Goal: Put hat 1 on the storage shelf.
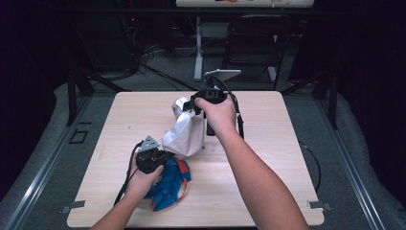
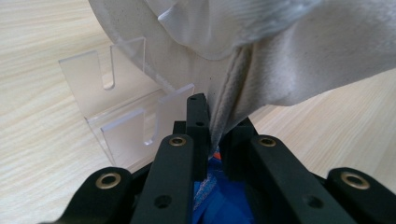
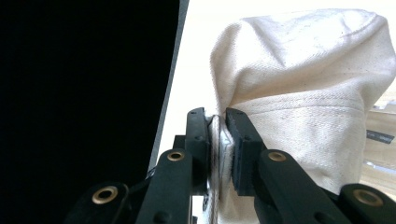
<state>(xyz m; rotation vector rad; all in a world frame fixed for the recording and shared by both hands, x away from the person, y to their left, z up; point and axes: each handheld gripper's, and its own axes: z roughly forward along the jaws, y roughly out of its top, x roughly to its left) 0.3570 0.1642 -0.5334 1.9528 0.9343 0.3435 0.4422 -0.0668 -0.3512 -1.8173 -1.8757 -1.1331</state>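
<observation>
Both grippers clamped on the white cloth bag (image 1: 184, 132).
Left gripper (image 2: 212, 135) pinches its lower seam, right gripper (image 3: 217, 128) its top edge; blue cloth (image 1: 170, 184), perhaps a garment, lies half hidden near the table (image 1: 268, 191) front edge.

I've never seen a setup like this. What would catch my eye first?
Probably the white cloth bag mid-table, pinched by two hand-held grippers: the right gripper clamps its upper edge, the left gripper a lower seam. Next, the blue and orange cloth lying under the left hand, and a clear plastic stand beside the bag.
</observation>
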